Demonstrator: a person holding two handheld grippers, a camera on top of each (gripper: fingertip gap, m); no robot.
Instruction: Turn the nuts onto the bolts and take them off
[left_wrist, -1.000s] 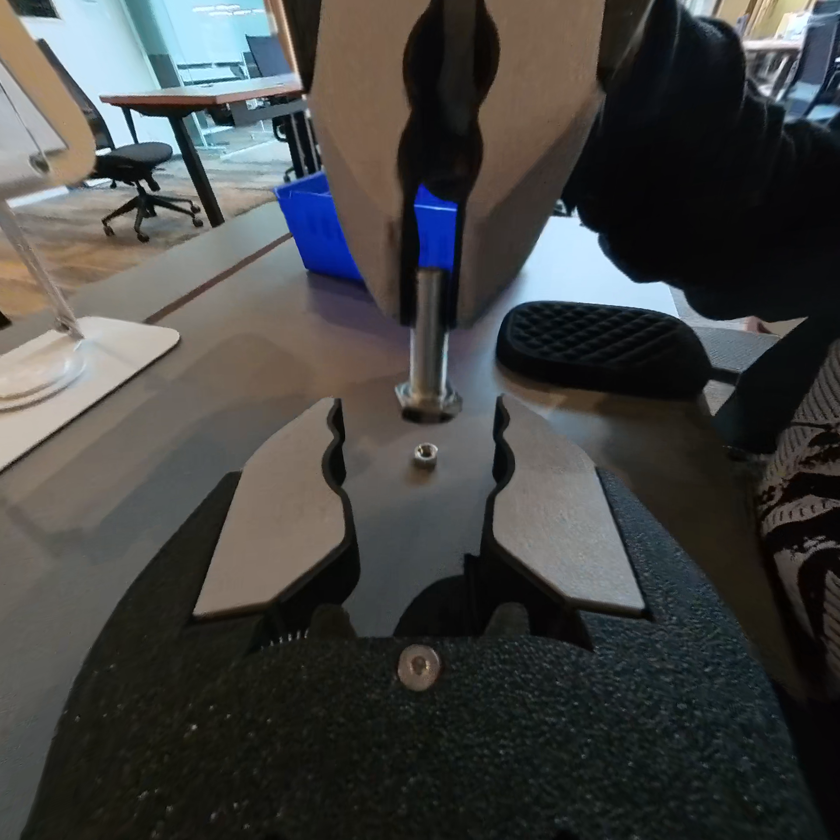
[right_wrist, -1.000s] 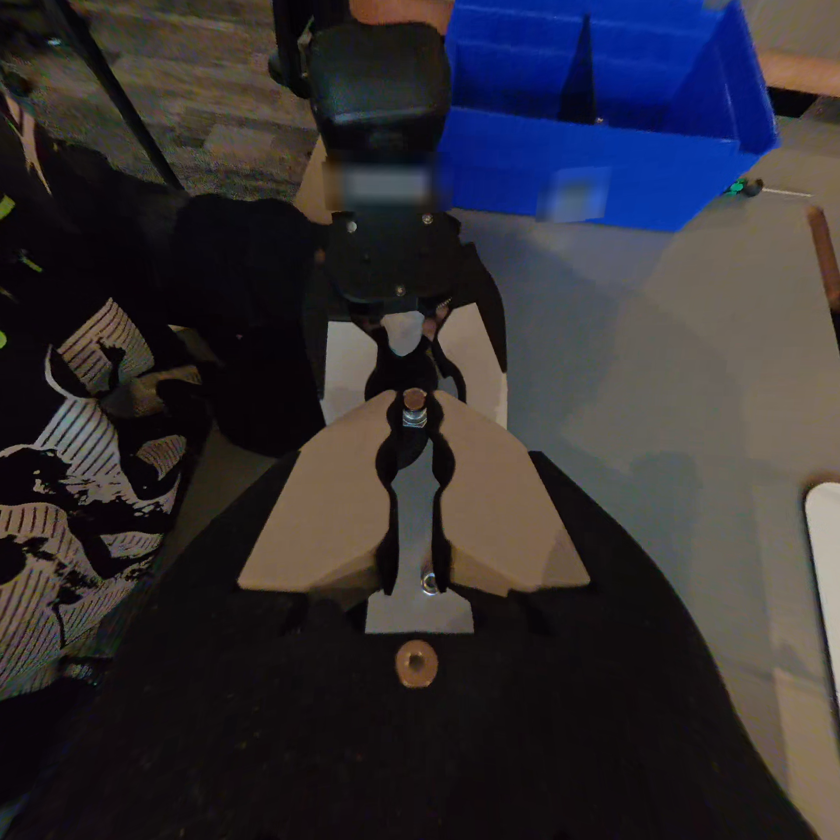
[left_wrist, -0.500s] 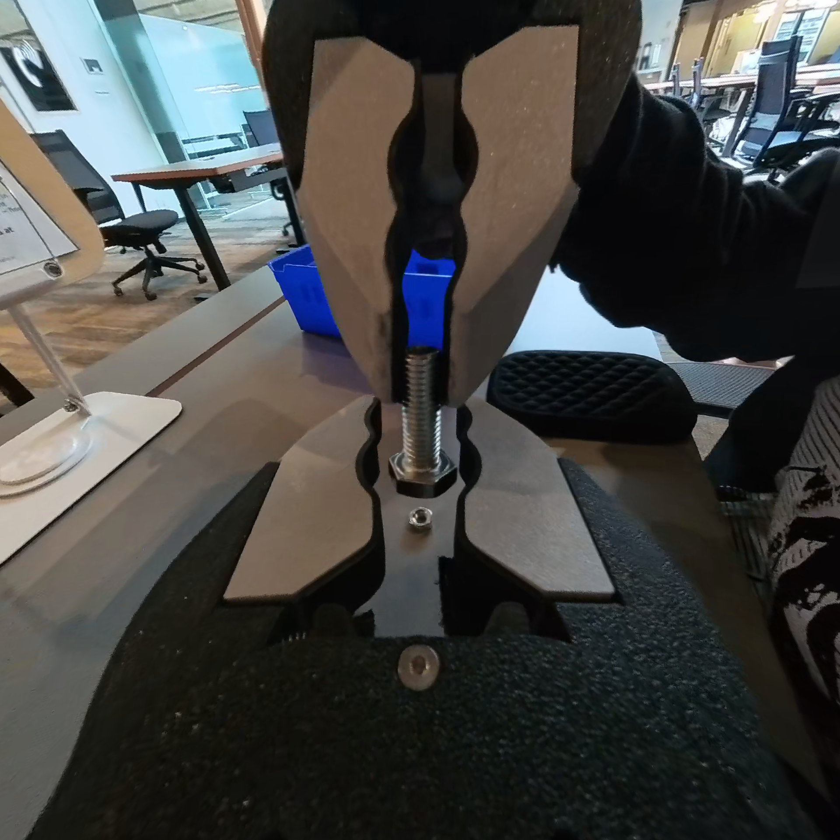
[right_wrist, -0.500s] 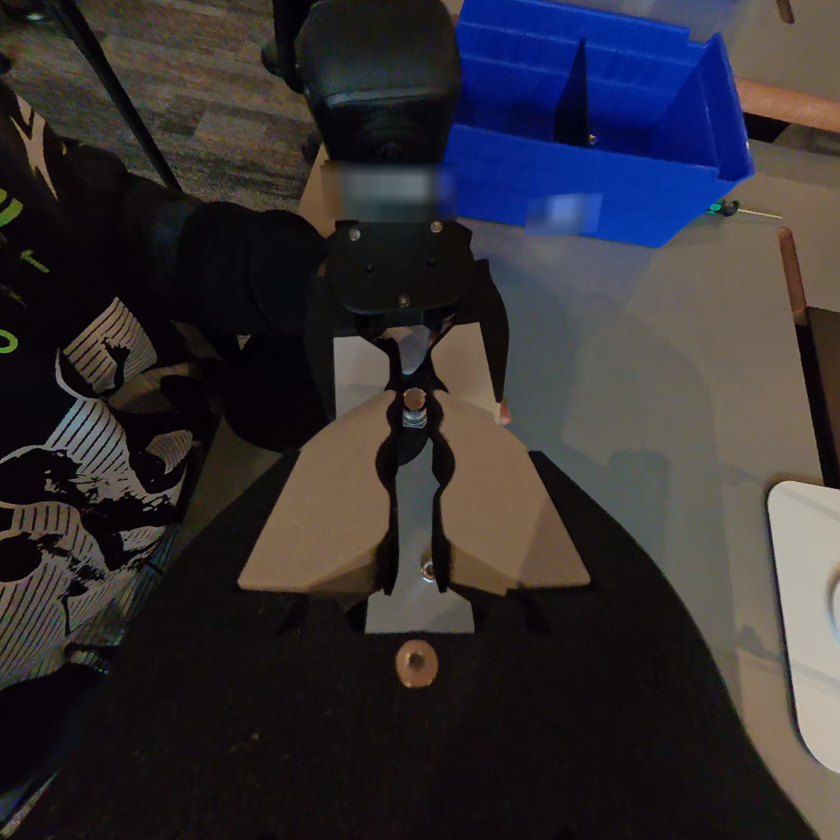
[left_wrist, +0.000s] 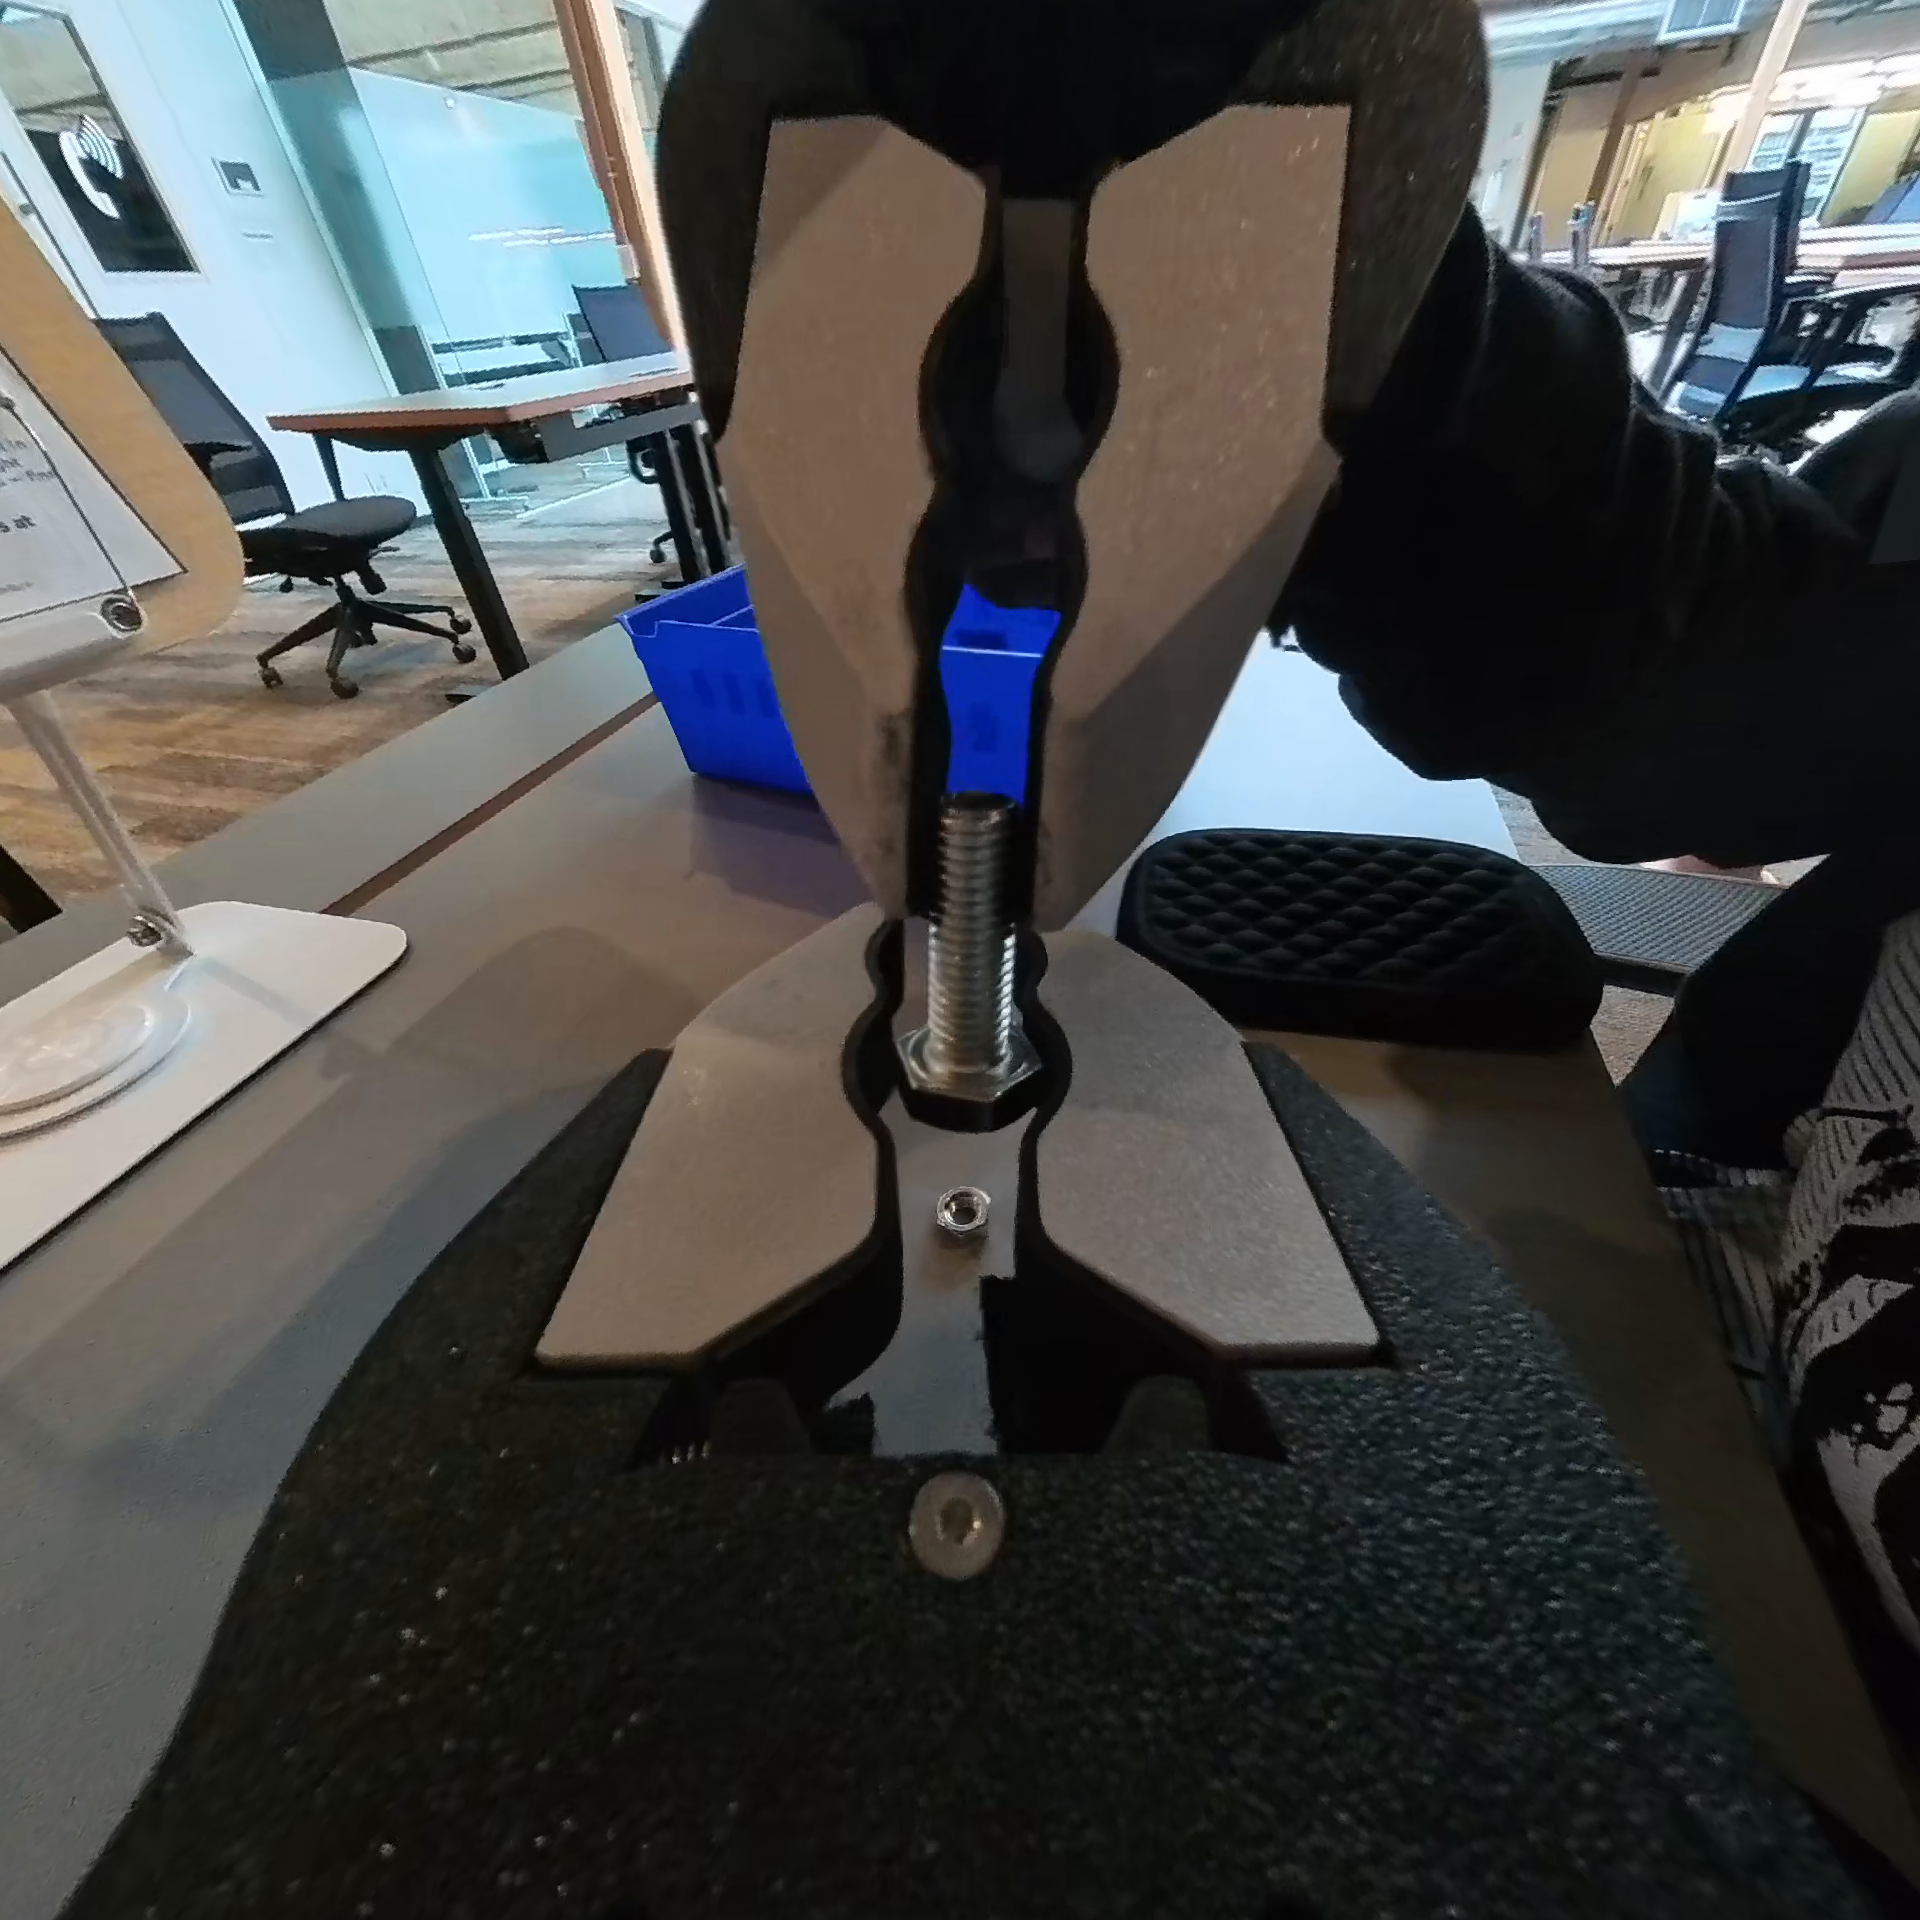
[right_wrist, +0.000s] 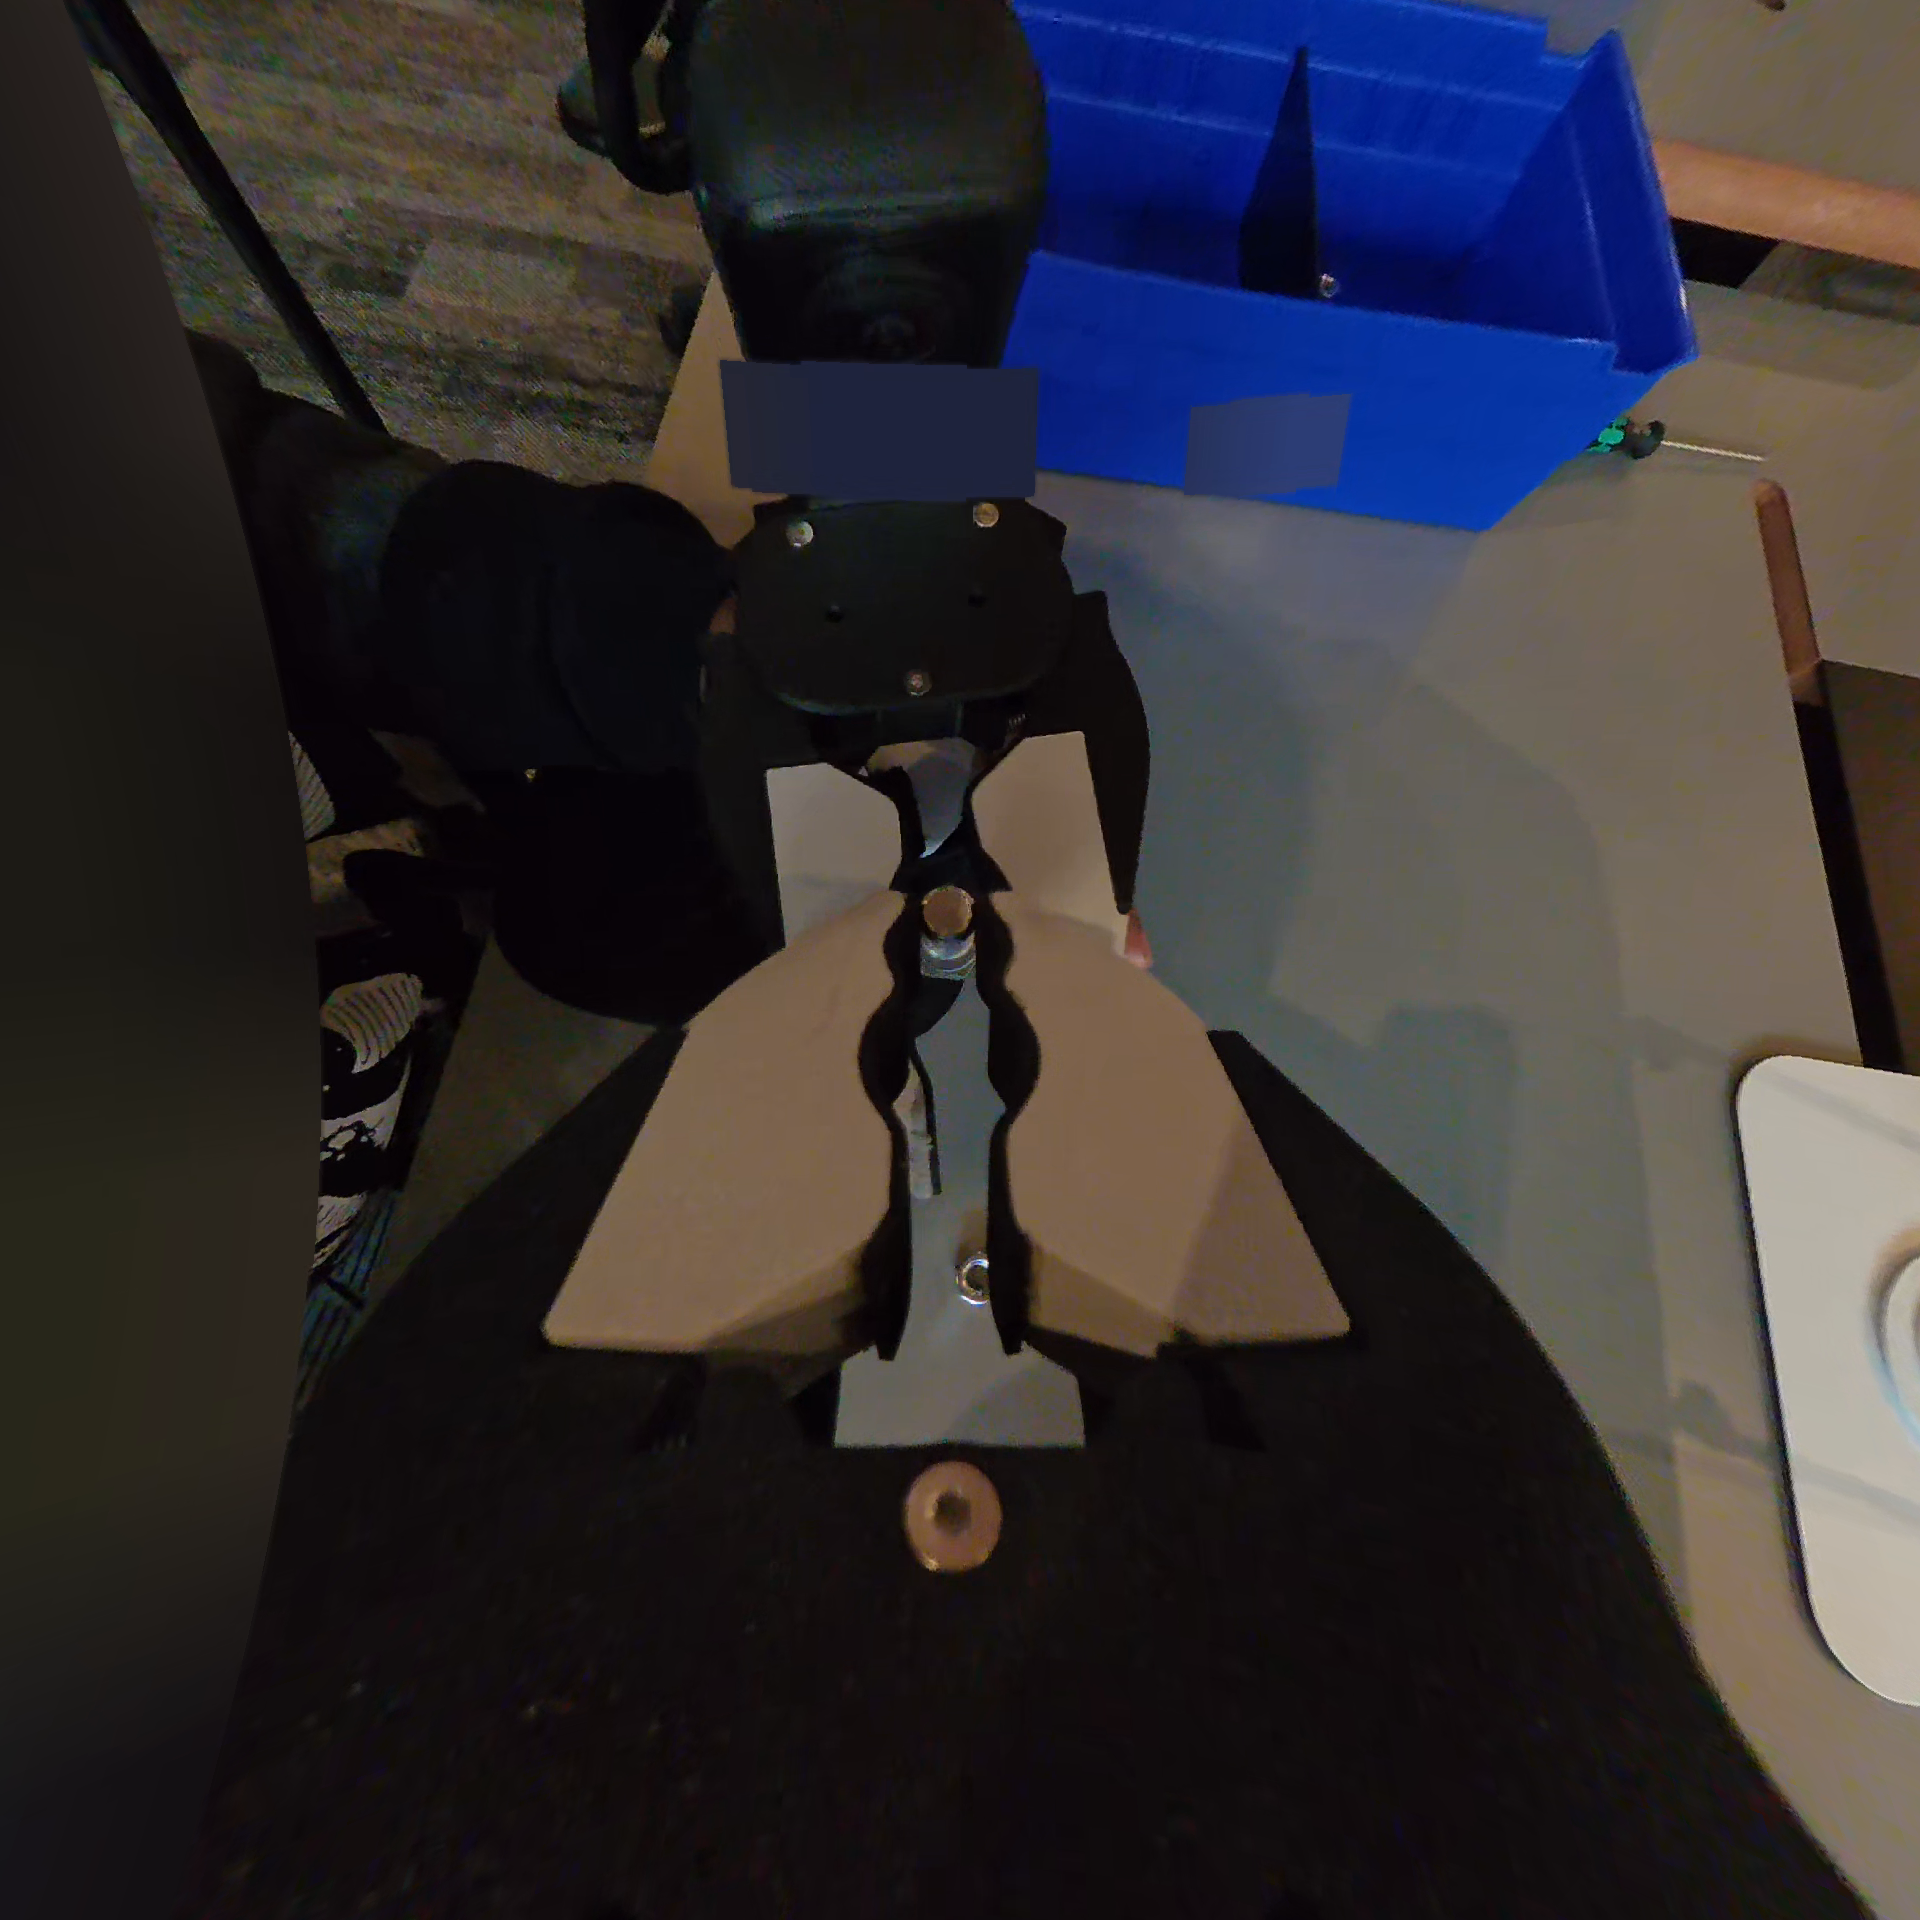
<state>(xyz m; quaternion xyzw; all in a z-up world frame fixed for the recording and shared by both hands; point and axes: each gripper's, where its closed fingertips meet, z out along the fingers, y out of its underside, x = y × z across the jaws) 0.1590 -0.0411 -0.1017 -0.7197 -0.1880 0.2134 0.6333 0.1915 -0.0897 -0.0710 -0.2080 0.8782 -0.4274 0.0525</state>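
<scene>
A silver bolt stands upright, threads up, hex head down, just above the grey table. My right gripper comes down from above and is shut on the top of the threads. My left gripper has its fingers closed in around the hex head, which sits in their notch. A small loose nut lies on the table between my left fingers. In the right wrist view the bolt is at my right gripper's tips, with the left gripper beyond and the nut below.
A blue divided bin stands at the back of the table and also shows in the right wrist view. A white stand base is on the left. A black chair armrest and a person's dark sleeve are on the right. About 6 cm separates my left fingertips from my right. From the left gripper's tips to the nut is close to 15 cm. Seen from the left wrist view as well.
My left gripper has moved forward and narrowed from wide open to closed around the bolt's hex head. My right gripper has kept its hold on the threads.
</scene>
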